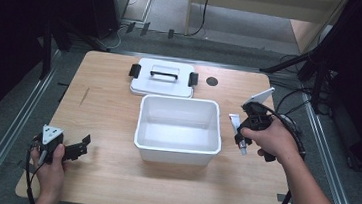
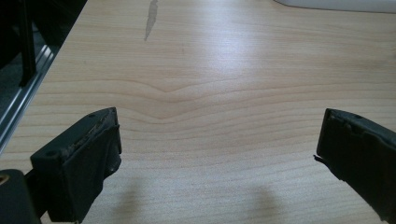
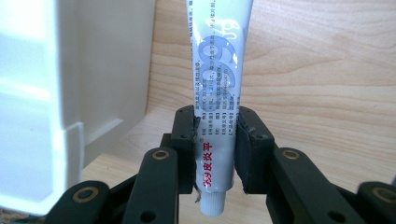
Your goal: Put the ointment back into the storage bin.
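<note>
— Tongs status? Right tongs (image 3: pixel 215 140) clamp a white tube (image 3: pixel 217 93) near its cap, lifted just beside the white bin (image 1: pixel 177 147), presumably for dropping in.
— And the left tongs (image 2: pixel 217 154)? Wide open, empty, idle over the table (image 2: pixel 210 70), likely kept clear.

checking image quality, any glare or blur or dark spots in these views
High view: dark edges, evenly lit table. Left gripper view: soft sheen on the wood, fingers casting faint shadows. Right gripper view: tube sharp with glare up top, white bin overexposed and blurred.
</note>
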